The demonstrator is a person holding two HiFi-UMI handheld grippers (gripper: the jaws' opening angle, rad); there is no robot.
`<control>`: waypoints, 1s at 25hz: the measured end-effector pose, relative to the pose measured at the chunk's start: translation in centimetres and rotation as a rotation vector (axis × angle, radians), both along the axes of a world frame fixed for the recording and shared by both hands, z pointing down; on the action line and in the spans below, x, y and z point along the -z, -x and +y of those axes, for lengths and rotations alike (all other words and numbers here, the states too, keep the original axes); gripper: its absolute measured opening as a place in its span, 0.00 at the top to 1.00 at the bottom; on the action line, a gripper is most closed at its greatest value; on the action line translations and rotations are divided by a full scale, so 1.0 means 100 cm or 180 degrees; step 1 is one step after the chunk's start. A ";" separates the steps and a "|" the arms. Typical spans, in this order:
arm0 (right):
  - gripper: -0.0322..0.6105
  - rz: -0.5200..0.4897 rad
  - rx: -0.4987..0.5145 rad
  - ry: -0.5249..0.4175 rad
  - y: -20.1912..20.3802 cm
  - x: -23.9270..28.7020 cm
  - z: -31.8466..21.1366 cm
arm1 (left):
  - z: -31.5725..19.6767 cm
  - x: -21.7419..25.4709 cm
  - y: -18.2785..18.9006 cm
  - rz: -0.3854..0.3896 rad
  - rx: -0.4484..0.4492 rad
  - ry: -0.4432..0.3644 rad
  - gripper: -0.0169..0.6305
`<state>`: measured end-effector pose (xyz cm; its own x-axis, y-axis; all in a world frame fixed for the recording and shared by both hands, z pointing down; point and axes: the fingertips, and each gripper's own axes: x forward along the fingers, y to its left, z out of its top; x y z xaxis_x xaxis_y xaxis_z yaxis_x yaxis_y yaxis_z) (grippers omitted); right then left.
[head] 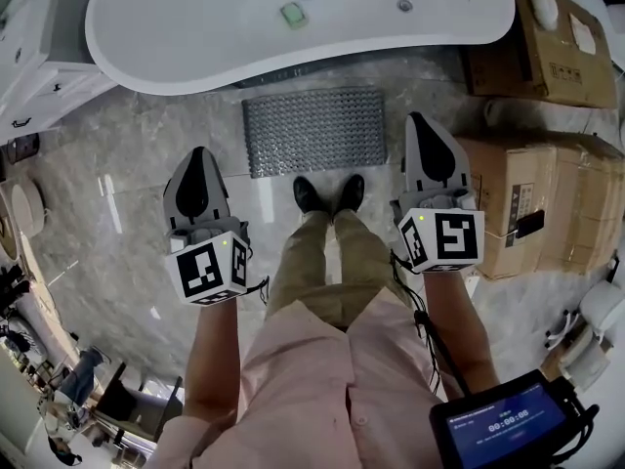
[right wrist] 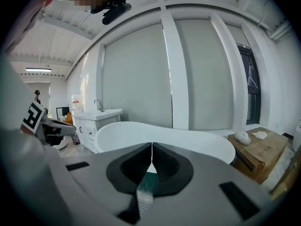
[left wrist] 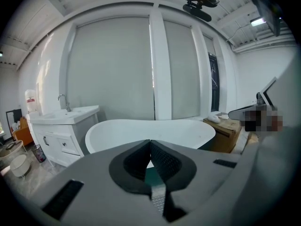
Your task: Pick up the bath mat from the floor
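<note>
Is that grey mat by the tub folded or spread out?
Spread out. The mat lies flat on the floor as one full rectangle before the tub, no corner turned up.

The bathtub [head: 195,18] is cut off by the head view's top edge.

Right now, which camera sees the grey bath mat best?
The head view: the whole bath mat lies flat on the floor beside the bathtub. Both gripper views look over the bathtub and show no mat.
</note>
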<state>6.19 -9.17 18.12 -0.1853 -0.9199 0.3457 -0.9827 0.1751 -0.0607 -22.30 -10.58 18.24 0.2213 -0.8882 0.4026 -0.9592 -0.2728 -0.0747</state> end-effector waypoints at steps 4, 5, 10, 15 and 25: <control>0.92 -0.0012 0.0060 -0.0018 -0.005 -0.002 -0.005 | 0.002 -0.001 0.001 -0.0018 0.0102 0.0003 0.94; 0.92 -0.0015 0.0068 -0.0037 -0.004 0.002 -0.005 | 0.005 0.002 0.004 -0.0028 0.0126 -0.0005 0.94; 0.92 -0.0033 0.0123 -0.0035 -0.020 -0.004 -0.008 | 0.017 -0.001 0.002 -0.0103 0.0237 0.0011 0.94; 0.92 -0.0022 0.0199 0.0015 -0.037 -0.027 -0.019 | 0.011 -0.022 -0.006 -0.0147 0.0318 0.0072 0.94; 0.92 0.0007 0.0197 0.0211 -0.043 -0.083 -0.008 | 0.029 -0.084 0.004 -0.0167 0.0234 0.0413 0.94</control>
